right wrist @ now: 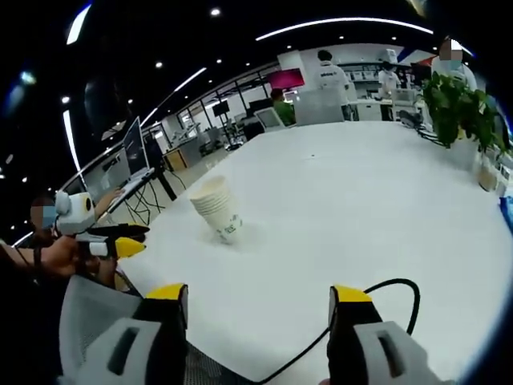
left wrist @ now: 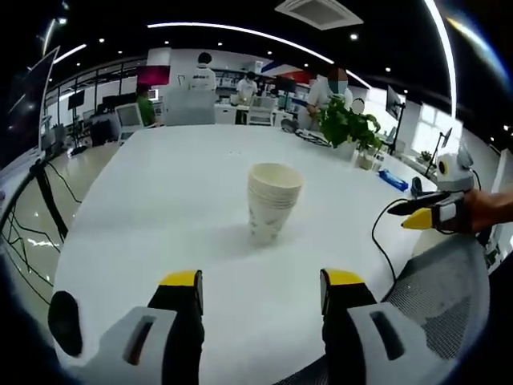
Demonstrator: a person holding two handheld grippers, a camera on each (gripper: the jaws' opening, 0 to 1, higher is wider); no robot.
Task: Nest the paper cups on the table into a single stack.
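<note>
Left tongs (left wrist: 261, 290): jaws spread, empty, low over white tabletop (left wrist: 160, 208). Paper cup stack (left wrist: 272, 200): several white cups nested, upright, mid-tabletop, ahead of jaws, rims layered, faint print near base. Potted plant (left wrist: 349, 124) beyond. Right tongs (right wrist: 260, 306): jaws spread, empty; stack (right wrist: 218, 209) ahead-left.

The left gripper (left wrist: 260, 290) has two broad grey fingers (left wrist: 178, 325), each capped with a yellow tip and cut with a dark slot in the pale grey housing below. The right gripper (right wrist: 258, 305) is built the same, grey fingers (right wrist: 353, 337) with yellow tips over slotted grey housings, and a black cable (right wrist: 385, 290) loops beside it. Seen from the side, each gripper shows a pointed yellow tip on a black body beneath a white box.
</note>
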